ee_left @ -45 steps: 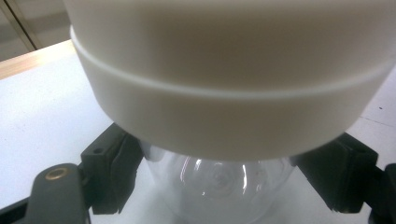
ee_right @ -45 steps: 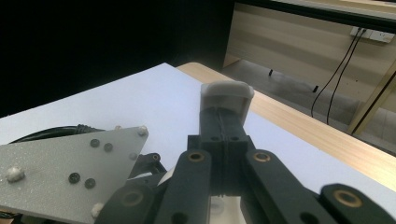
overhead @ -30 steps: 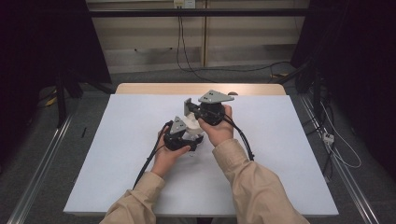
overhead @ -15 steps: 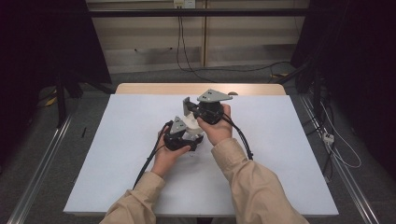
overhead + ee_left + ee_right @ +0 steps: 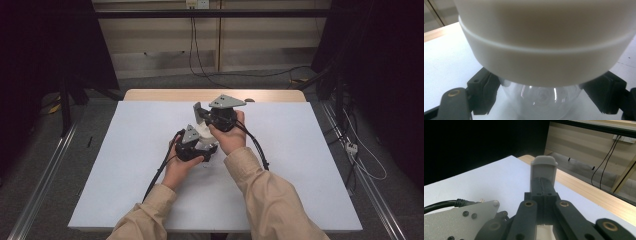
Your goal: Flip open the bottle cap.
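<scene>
Clear jar with white lid: mid-bench, upright, long axis vertical, lid uppermost. Left gripper jaws clamped on jar body. Right gripper jaws closed together, empty.

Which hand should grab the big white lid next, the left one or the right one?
Right, probably. The left gripper is busy, shut on the clear jar under the white lid. The right gripper is shut, empty and close by, free to take the lid.
</scene>
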